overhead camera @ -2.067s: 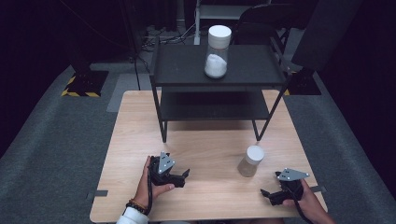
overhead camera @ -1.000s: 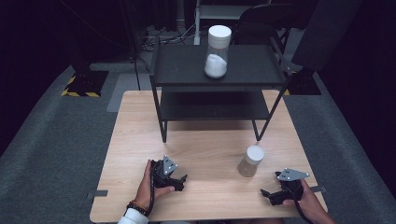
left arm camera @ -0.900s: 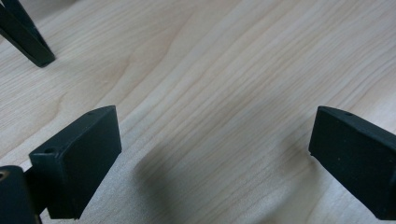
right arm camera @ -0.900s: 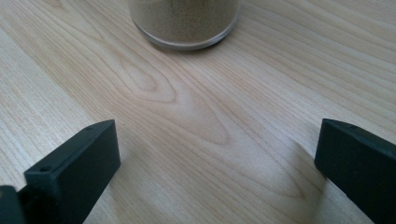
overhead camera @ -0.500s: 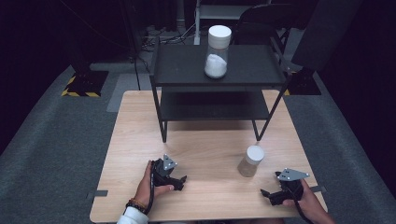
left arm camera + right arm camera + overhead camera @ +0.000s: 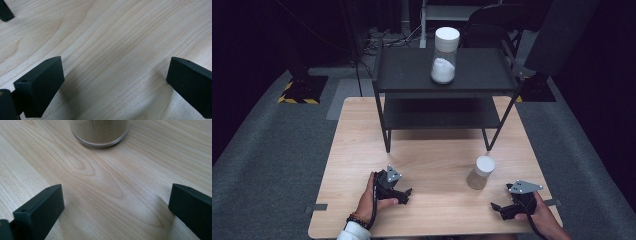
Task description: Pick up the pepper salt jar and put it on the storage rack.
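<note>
Light wooden counter (image 6: pixel 432 165), grain clearly visible. Black two-tier metal shelf (image 6: pixel 472 70) standing on far half of counter. Tall clear jar (image 6: pixel 445 55) with white lid, part-filled with white powder, upright on top tier. Small jar (image 6: pixel 480 173) of tan granules, white lid, upright on counter near right front. Grey carpet floor (image 6: pixel 267 150) around. Yellow-black hazard tape (image 6: pixel 297 97) at left.

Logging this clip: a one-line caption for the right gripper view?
Open right gripper over the wooden table, facing a jar of tan powder.
</note>
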`<state>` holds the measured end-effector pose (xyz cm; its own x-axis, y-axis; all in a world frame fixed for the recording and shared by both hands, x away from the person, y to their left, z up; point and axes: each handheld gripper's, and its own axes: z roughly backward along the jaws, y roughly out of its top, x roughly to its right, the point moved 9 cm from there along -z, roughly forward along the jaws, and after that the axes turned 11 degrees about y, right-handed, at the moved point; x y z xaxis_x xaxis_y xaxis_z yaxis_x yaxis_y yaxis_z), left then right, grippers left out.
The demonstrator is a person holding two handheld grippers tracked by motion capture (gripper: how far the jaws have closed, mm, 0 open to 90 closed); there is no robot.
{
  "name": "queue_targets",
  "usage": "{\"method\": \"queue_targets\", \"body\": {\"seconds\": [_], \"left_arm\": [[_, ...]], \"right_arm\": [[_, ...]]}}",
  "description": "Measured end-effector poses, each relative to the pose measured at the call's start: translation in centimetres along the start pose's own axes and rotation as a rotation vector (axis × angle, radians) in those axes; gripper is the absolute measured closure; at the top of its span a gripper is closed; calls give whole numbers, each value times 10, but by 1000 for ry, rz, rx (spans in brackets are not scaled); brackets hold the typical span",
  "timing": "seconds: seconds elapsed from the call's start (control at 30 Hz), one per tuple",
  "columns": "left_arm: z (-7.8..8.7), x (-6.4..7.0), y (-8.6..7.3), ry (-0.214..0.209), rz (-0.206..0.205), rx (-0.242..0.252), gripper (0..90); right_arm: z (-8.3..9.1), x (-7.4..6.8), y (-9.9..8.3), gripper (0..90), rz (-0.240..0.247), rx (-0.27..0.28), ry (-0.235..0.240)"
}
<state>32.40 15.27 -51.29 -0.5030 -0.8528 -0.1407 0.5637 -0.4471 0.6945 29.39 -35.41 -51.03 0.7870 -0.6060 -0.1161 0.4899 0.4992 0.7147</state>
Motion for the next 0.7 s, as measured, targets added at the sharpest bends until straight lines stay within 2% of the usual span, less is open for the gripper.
{"method": "queue_targets", "body": {"seconds": [0.4,0.53,0.7], "left_arm": [[0,0,0,0,0,0,8],[0,0,0,2,2,-1,8],[0,0,0,2,2,-1,8]], "right_arm": [[0,-1,1,0,-7,0,-6],[0,-3,2,9,5,-4,-10],[5,-4,4,11,-5,44,11]]}}
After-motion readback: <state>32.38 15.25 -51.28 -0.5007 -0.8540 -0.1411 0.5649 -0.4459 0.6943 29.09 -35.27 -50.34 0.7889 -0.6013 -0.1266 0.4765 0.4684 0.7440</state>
